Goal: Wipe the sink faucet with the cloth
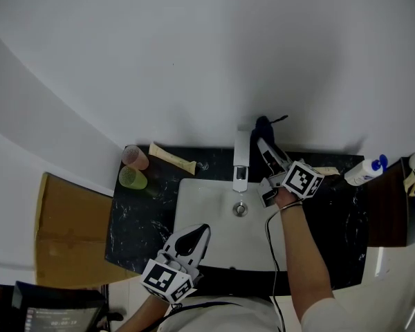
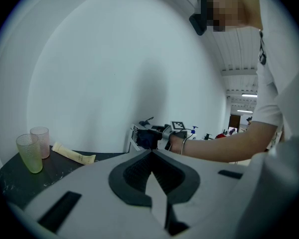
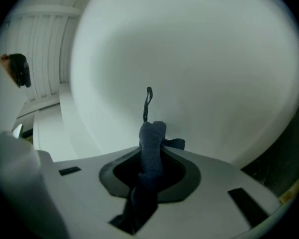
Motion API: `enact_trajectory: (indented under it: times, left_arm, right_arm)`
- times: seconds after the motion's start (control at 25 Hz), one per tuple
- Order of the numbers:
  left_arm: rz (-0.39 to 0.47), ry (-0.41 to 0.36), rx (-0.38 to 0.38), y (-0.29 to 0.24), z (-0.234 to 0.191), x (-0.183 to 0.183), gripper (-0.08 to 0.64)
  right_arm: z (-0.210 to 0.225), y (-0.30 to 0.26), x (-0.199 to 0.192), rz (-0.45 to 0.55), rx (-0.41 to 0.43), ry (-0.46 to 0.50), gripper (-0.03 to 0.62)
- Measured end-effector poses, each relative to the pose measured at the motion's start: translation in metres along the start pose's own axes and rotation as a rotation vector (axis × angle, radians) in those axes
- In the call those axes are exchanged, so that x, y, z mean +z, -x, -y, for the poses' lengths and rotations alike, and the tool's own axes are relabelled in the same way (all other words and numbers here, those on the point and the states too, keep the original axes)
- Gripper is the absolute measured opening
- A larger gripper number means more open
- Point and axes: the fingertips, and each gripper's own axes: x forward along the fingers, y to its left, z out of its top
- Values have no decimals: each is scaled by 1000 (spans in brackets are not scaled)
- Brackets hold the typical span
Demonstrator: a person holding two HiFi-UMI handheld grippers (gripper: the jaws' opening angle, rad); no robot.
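Jaws clamp cloth [image 3: 150,151]; right gripper [image 1: 265,142] level beside faucet [image 1: 241,159].

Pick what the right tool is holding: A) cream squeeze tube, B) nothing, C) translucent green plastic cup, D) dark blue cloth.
D: the right tool is clamped on the dark blue cloth, which sticks up past its tips, beside the silver metal faucet.

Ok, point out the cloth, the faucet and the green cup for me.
cloth [image 3: 152,141], right gripper view, on the fold standing between the jaws
faucet [image 1: 241,159], head view, on the top of its spout
green cup [image 1: 132,178], head view, on its open top
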Motion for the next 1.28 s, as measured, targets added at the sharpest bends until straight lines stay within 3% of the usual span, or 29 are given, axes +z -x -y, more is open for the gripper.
enact_trajectory:
  times: [0.2,0.28,0.36,0.48,0.64,0.72,1.0,1.16,1.28]
  left_arm:
    - [-12,2,12,1,-2,-1,-2]
    - [-19,0,24,2,-2,0,-2]
    - [-11,1,19,1,-2,-1,-2]
    - [3,0,3,-1,0,1,-3]
    - [-10,-3,19,-1,0,5,-2]
    - [-13,-3,23,-1,1,7,-3]
    - [-9,5,27,5,-1,2,-2]
    - [1,6,13,4,2,-3,-3]
    - [0,6,12,4,4,-1,-2]
  right_arm:
    - [61,13,-61,-211,-228,80,80]
    - [67,16,-71,-243,-265,108,80]
    - [57,13,-66,-215,-219,82,78]
    - [23,7,-32,-89,-79,1,80]
    - [-20,0,10,12,54,-7,78]
    - [-19,-4,10,-2,37,34,80]
    - [49,12,-60,-240,-210,96,80]
    - [55,26,-85,-268,-237,28,80]
    - [48,33,-93,-201,-191,-128,80]
